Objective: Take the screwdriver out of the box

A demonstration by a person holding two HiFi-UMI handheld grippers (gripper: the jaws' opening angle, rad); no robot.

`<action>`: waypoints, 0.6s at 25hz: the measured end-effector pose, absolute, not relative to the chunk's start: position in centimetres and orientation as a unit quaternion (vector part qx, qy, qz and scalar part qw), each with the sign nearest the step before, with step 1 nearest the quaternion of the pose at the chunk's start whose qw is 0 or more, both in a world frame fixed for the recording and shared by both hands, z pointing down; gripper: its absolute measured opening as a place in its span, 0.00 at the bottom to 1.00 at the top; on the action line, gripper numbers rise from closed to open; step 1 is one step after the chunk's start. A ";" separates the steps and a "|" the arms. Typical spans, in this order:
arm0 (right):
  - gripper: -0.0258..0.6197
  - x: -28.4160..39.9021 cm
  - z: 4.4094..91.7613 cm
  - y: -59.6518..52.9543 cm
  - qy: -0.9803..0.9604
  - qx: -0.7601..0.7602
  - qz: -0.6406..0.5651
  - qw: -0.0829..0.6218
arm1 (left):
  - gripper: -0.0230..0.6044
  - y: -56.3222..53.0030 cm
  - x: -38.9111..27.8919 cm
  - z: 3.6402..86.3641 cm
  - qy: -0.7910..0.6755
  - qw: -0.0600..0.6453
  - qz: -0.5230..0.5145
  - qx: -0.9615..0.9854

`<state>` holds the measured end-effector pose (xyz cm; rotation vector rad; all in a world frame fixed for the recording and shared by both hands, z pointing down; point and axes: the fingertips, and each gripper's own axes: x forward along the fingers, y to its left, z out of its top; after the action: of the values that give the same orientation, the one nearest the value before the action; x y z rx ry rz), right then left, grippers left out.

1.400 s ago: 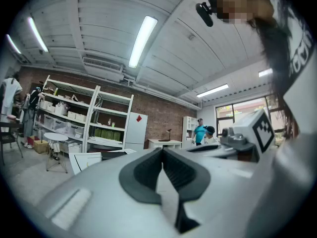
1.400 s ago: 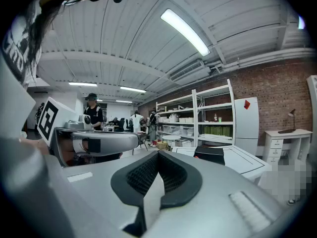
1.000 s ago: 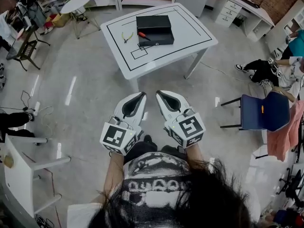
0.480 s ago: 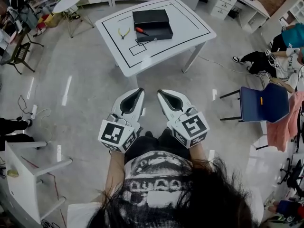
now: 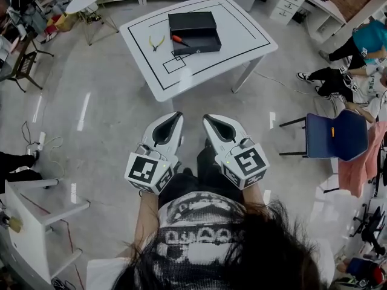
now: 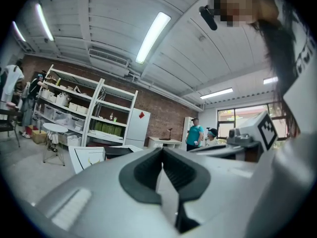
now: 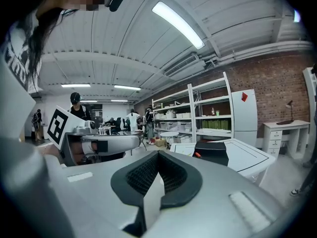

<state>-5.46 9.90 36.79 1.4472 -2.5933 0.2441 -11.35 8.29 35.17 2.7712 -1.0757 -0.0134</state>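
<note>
Left gripper [image 5: 179, 118] and right gripper [image 5: 206, 119] stay shut.

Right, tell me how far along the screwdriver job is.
Nothing is done yet: the red-handled screwdriver lies at the left edge of the black box on the white table. In hand: nothing; the left gripper and right gripper are shut, empty, held by the person's body, short of the table. Left: reach, grip the screwdriver, lift it out.

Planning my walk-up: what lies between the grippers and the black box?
Bare floor, then the white table's near part with taped lines, per the head view.
</note>
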 end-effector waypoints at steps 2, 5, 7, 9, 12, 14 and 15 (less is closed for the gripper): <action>0.04 -4.7 37.2 8.3 -0.870 0.479 0.084 0.081 | 0.04 6.8 -11.1 35.5 -0.369 0.087 -0.002 0.925; 0.04 -3.3 37.7 5.6 -0.872 0.475 0.089 0.079 | 0.04 4.5 -10.0 35.8 -0.378 0.090 0.001 0.921; 0.04 -2.3 37.7 3.8 -0.876 0.467 0.092 0.076 | 0.04 2.8 -9.1 35.9 -0.385 0.092 0.003 0.918; 0.04 -1.4 37.7 1.7 -0.881 0.458 0.092 0.075 | 0.04 0.9 -8.0 36.0 -0.392 0.091 0.004 0.916; 0.04 0.3 37.7 -1.3 -0.887 0.446 0.088 0.078 | 0.04 -2.0 -6.1 35.8 -0.400 0.090 0.002 0.912; 0.04 1.6 37.6 -3.1 -0.891 0.439 0.087 0.079 | 0.04 -3.7 -4.8 35.6 -0.406 0.089 0.000 0.910; 0.04 2.2 37.5 -3.9 -0.893 0.435 0.086 0.079 | 0.04 -4.5 -4.2 35.5 -0.409 0.088 0.001 0.908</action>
<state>2.19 -3.93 37.52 1.3029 -2.6713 0.2570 -4.22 -4.55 35.54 2.7043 -1.2166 0.0019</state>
